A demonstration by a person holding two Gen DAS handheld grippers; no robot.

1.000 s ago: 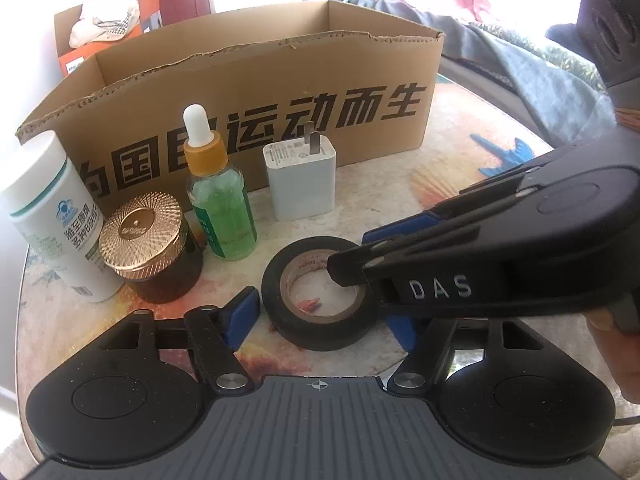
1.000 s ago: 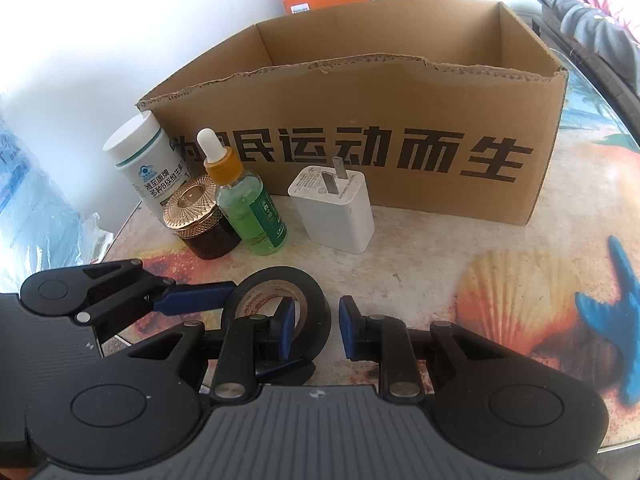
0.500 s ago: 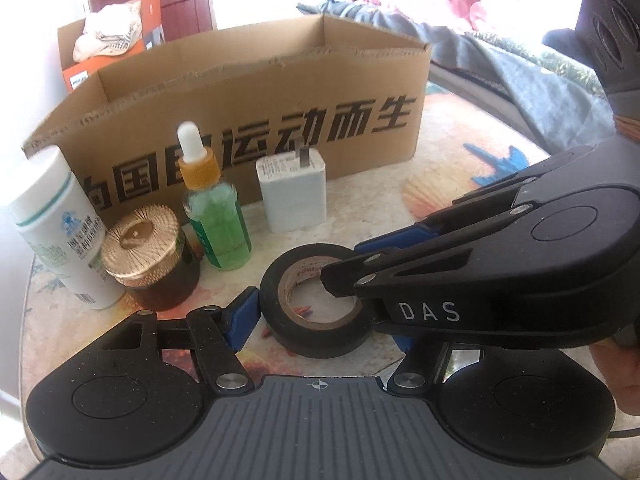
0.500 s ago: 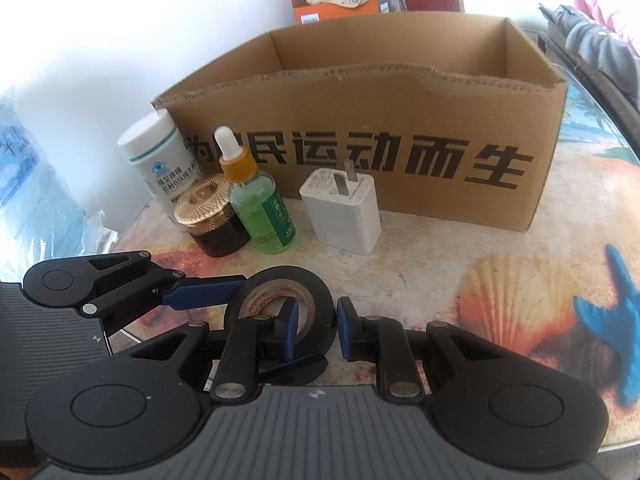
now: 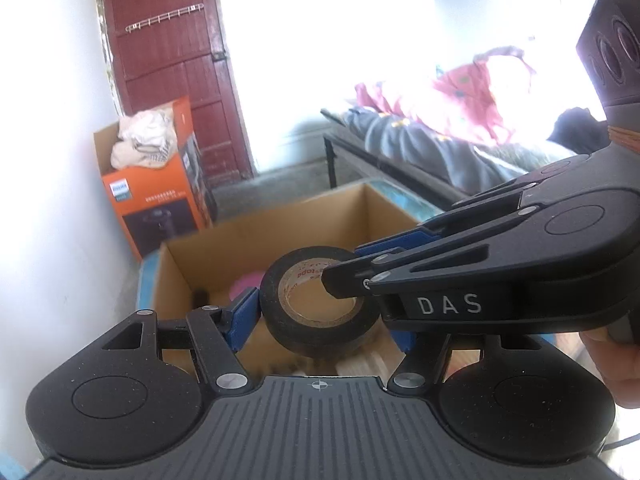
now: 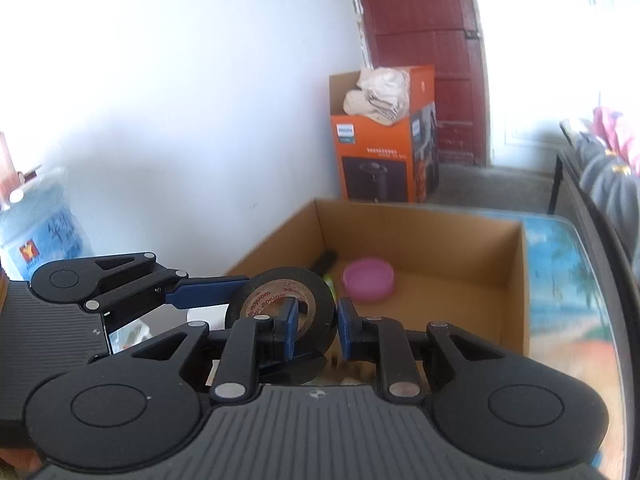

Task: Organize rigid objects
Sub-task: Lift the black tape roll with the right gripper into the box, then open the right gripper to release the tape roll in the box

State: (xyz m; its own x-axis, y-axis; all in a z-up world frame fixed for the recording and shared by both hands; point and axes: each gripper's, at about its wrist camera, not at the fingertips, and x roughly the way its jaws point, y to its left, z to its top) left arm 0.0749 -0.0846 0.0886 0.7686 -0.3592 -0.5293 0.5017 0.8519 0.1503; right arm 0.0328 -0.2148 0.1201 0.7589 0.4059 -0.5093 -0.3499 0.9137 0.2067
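A black tape roll [image 5: 316, 332] hangs in the air above the open cardboard box [image 5: 280, 216], held by both grippers. My left gripper [image 5: 324, 328] is shut across the roll's outer width, its blue pads [image 5: 242, 318] against the sides. My right gripper [image 6: 318, 326] is shut on the roll's wall [image 6: 320, 300], one finger inside the brown core and one outside. In the left wrist view the right gripper [image 5: 336, 280] reaches in from the right and hides the far pad. The right wrist view shows one of the left gripper's fingers [image 6: 208, 292] alongside the roll.
Inside the cardboard box [image 6: 420, 210] lie a pink round lid [image 6: 368, 280] and a dark stick-like object [image 6: 326, 260]. An orange carton [image 6: 380, 152] stands by the red door behind. A water jug [image 6: 36, 236] is at the left, a clothes-covered bench [image 5: 440, 140] at the right.
Both grippers have risen together with the tape roll, lifting it off the table to above the box. The bottles, jar and charger have dropped out of view.
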